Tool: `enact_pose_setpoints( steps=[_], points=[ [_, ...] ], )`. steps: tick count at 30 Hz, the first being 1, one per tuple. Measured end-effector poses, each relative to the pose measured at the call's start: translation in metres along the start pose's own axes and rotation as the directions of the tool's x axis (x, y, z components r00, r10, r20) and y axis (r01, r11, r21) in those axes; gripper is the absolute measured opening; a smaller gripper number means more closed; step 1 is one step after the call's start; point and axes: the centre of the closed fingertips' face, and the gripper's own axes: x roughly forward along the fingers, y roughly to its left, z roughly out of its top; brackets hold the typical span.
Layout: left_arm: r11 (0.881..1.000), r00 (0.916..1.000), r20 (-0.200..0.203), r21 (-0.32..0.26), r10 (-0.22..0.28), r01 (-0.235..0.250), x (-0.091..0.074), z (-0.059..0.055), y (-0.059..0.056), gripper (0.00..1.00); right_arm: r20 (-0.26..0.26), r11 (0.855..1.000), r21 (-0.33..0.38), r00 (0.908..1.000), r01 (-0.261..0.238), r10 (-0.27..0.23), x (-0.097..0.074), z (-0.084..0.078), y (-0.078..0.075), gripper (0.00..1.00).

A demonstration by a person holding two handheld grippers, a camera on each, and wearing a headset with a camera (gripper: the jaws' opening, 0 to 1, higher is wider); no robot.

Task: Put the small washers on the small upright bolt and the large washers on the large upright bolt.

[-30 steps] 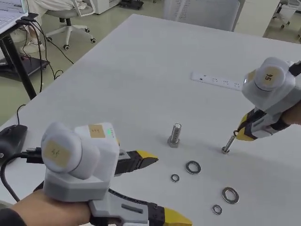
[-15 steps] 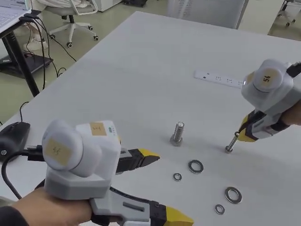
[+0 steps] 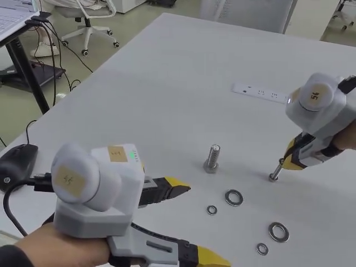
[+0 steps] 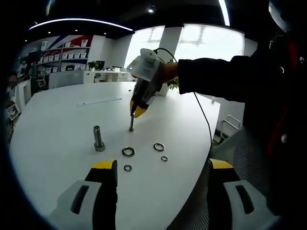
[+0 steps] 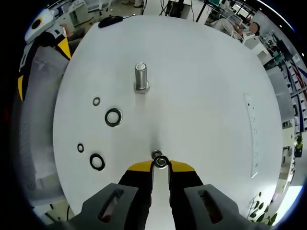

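So far, little of the job looks finished. The large bolt [image 3: 212, 158] stands upright on the bench [image 3: 167, 83] with nothing visible on its shank. Four washers lie loose near it. One large washer [image 3: 234, 197] and one small washer [image 3: 212, 209] sit just in front of the large bolt. A second large washer [image 3: 278, 231] and a second small washer [image 3: 262, 248] lie nearer the person.

The right tool [image 3: 286, 159] is down at the small bolt [image 3: 275, 171], which stands apart from the large one and seems to lean a little in the head view. In the right gripper view the jaws are drawn nearly together on a small ring, the gripped washer [image 5: 161, 162], right at the top of the small bolt (whether it has passed over the tip I cannot tell). I judge this to be the first small washer going on. The foot of that bolt is too small in the pictures to say whether anything already sits there.

The left tool [image 3: 199, 222] hovers low over the near side of the bench, jaws spread wide with nothing between them, pointing toward the loose washers.

As I read it, the gripped washer has yet to be seated. After that, both loose small washers belong on the small bolt and both large ones on the large bolt.
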Motion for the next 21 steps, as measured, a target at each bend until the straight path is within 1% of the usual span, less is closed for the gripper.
enact_pose_setpoints(
  steps=[8,21],
  points=[
    [1.0,1.0,-0.001,-0.004,-0.001,0.001,0.0,-0.001,0.0,0.76,-0.011,1.0,0.008,0.9999,-0.008,0.008,0.008,-0.003,0.0,0.13],
    [1.0,1.0,-0.008,-0.007,0.001,-0.001,0.001,-0.003,0.001,0.76,-0.017,0.999,0.025,0.9992,-0.035,0.035,0.026,-0.007,0.007,0.13]
  ],
)
